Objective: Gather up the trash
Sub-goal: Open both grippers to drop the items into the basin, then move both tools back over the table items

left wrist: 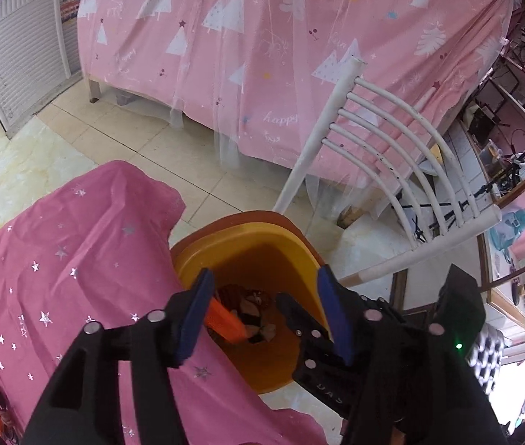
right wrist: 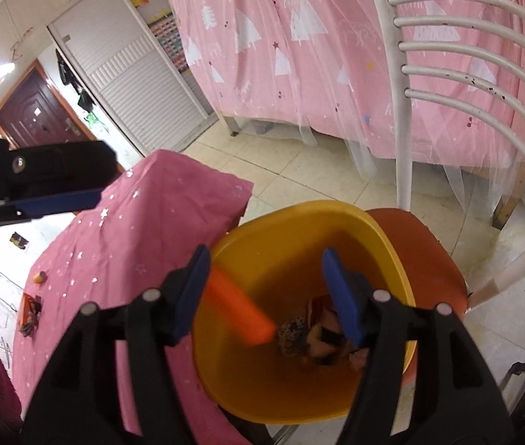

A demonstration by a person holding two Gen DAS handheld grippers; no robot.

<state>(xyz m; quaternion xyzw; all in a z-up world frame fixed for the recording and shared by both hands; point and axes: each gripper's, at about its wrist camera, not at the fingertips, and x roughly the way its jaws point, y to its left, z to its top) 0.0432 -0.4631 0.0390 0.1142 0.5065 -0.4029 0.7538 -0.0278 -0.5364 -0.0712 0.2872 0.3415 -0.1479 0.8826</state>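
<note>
A yellow bin (left wrist: 273, 244) (right wrist: 299, 218) stands on an orange chair seat (right wrist: 429, 252) beside the table. Crumpled wrappers (left wrist: 253, 302) (right wrist: 299, 330) lie at its bottom. An orange stick-shaped piece (left wrist: 225, 320) (right wrist: 240, 306) slants down inside the bin, blurred, its upper end close to a left pad in each view. My left gripper (left wrist: 266, 315) hangs over the bin's mouth, jaws apart, nothing pressed between the blue pads. My right gripper (right wrist: 266, 289) is also above the bin and open. One blue-padded finger (right wrist: 58, 198) of the left gripper shows at the far left of the right wrist view.
A pink star-print tablecloth (left wrist: 76, 259) (right wrist: 151, 230) covers the table left of the bin, with small orange items (right wrist: 28, 309) on it. The white slatted chair back (left wrist: 392, 155) (right wrist: 455, 74) rises to the right. A bed with a pink sheet (left wrist: 262, 37) stands behind.
</note>
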